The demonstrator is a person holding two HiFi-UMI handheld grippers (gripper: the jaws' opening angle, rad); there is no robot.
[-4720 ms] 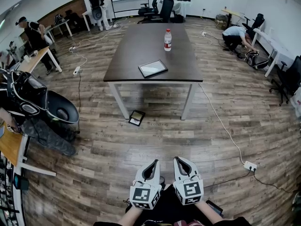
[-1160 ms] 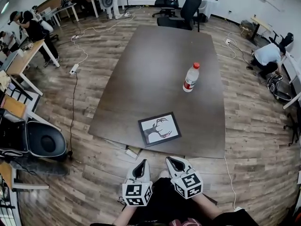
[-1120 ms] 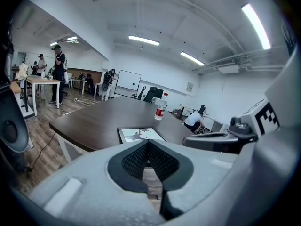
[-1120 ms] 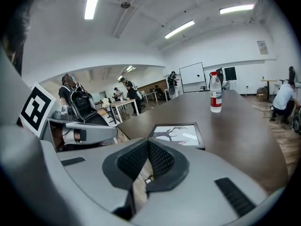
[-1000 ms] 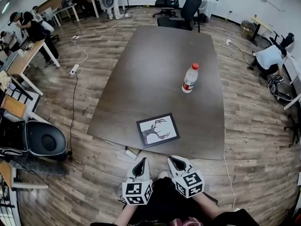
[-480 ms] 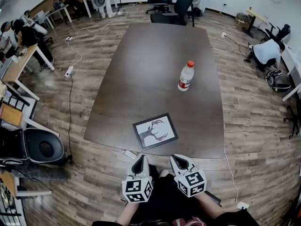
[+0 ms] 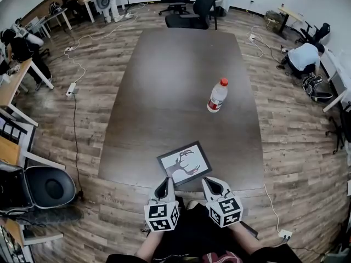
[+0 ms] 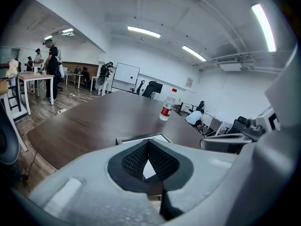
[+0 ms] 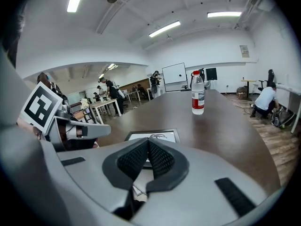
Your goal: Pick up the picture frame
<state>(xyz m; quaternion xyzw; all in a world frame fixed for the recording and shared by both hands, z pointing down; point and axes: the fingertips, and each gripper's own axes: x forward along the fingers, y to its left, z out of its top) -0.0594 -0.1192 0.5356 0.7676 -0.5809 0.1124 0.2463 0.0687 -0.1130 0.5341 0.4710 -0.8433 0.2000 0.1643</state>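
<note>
A black picture frame [image 7: 184, 163] with a white print of a dark animal lies flat near the front edge of the long dark table [image 7: 164, 92]. Both grippers hover side by side just short of that edge. My left gripper [image 7: 163, 186] is shut and empty, its tips below the frame's left corner. My right gripper [image 7: 209, 183] is shut and empty too, below the frame's right corner. The frame [image 8: 141, 137] shows just beyond the jaws in the left gripper view, and the frame [image 9: 155, 136] lies the same way in the right gripper view.
A plastic water bottle [image 7: 217, 95] with a red cap stands right of the table's middle. A dark round chair [image 7: 46, 186] sits at the left on the wooden floor. Cables and a power strip [image 7: 284, 234] lie on the floor. People stand and crouch at the room's edges.
The view and both grippers have come closer to the table; the frame now lies right in front of the shut jaws. Nothing on the table has moved.
</note>
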